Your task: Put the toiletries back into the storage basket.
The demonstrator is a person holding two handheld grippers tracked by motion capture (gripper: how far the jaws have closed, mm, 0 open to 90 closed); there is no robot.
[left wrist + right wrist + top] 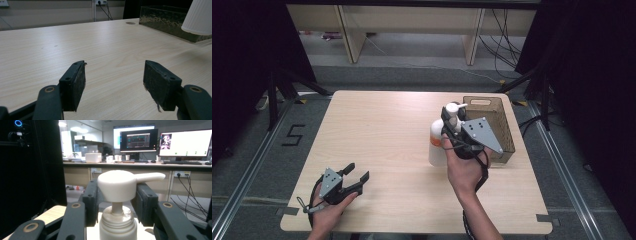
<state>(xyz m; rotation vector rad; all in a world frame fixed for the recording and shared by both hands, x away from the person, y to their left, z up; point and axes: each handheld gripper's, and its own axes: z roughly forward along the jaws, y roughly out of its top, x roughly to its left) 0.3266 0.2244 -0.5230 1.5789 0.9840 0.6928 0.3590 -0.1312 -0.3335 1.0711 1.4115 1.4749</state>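
On the table (pixel 377 125), right gripper (pixel 116 202) fingers (pixel 91 200) flank the pump bottle (pixel 118 220).

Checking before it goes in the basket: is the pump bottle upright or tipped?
Upright: the pump bottle stands vertical, pump head on top, jaws of the right gripper around its neck.

Bottle held beside the basket

On the desk (pixel 377 130), the right hand-held gripper (pixel 451 124) grips the neck of a white pump bottle (pixel 438 142), which stands upright just left of a brown basket (pixel 507 131). The left hand-held gripper (pixel 357 172) rests near the front left corner, its jaws apart and holding nothing.
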